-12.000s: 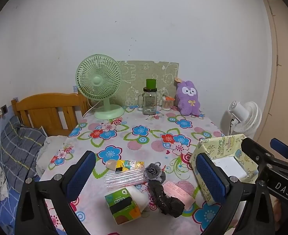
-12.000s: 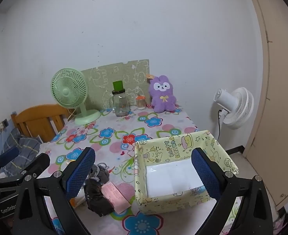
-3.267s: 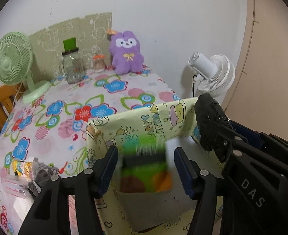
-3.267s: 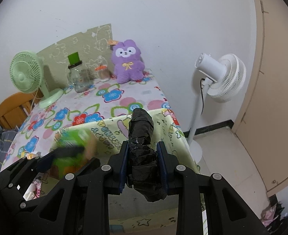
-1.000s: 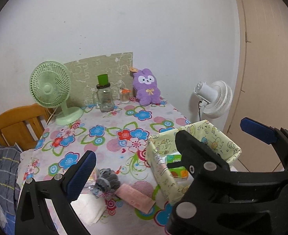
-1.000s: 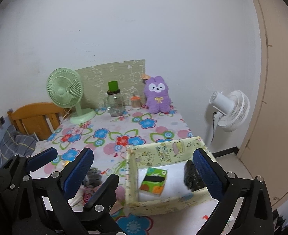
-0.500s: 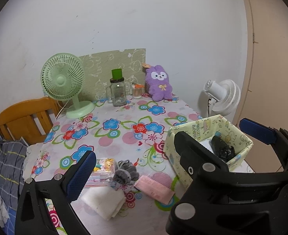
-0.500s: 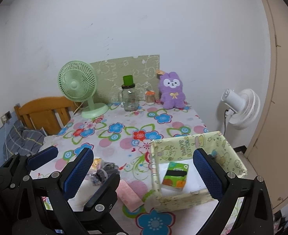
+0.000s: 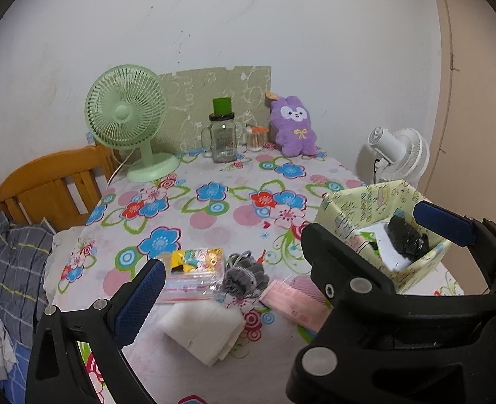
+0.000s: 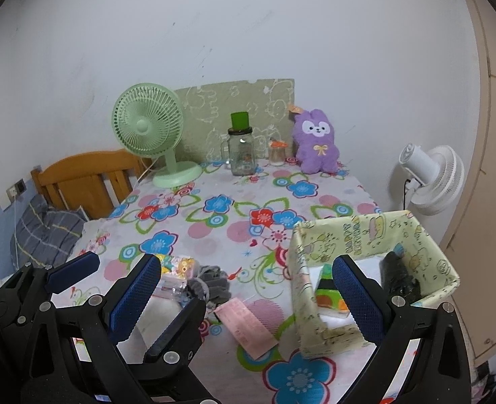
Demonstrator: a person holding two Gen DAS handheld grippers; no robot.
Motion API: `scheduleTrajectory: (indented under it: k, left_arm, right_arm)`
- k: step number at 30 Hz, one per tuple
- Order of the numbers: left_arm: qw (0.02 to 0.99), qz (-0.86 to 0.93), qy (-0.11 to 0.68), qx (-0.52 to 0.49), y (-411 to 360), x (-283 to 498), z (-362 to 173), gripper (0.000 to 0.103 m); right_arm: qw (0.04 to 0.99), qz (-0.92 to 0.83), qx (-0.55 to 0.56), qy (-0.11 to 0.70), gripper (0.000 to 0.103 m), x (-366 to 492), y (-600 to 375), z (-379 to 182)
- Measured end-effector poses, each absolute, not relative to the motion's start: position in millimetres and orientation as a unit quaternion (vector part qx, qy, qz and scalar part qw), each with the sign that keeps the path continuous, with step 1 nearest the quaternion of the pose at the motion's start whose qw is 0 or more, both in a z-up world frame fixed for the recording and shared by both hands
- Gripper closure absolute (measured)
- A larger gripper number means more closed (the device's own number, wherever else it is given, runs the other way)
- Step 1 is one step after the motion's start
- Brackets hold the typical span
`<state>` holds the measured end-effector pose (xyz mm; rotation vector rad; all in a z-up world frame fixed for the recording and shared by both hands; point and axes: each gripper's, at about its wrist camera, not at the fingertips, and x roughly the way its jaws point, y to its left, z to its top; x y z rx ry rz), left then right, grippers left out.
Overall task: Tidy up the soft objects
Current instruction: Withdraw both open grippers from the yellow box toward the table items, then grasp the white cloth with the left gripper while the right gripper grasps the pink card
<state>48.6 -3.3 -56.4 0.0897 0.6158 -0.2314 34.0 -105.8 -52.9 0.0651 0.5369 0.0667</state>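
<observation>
**Both grippers wide open above the floral table**

While both the left gripper (image 9: pixel 234 266) and the right gripper (image 10: pixel 248 289) gape wide and hold nothing, the yellow fabric box (image 10: pixel 355 232) shows lettering too warped to read. Inside it lie a black bundle (image 10: pixel 397 277) and a green-orange tissue pack (image 10: pixel 327 294), half hidden by a finger. Outside, a grey scrunchie (image 9: pixel 244 276), a white cloth (image 9: pixel 204 330) and what may be a pink packet (image 9: pixel 295 303) lie on the table.

You've got even, soft indoor light w/ a cool cast in both views; no harsh glare. Shadows are faint, e.g. behind the pale green round-caged fan (image 9: pixel 125 114) on the white wall (image 9: pixel 281 17). Heavy fisheye bend plus black vignette at corners. Centre's sharp; nearest blue-padded black fingers (image 10: pixel 131 298) look slightly soft.
</observation>
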Motion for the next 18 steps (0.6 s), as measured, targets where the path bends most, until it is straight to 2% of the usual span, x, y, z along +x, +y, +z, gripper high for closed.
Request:
scheduleTrajectory:
  k: [18]
  left_arm:
    - [0.936,-0.102,0.331,0.053,25,61,-98,0.000]
  right_arm:
    - [0.956,0.081,0.001,0.282,0.008,52,-70,-92]
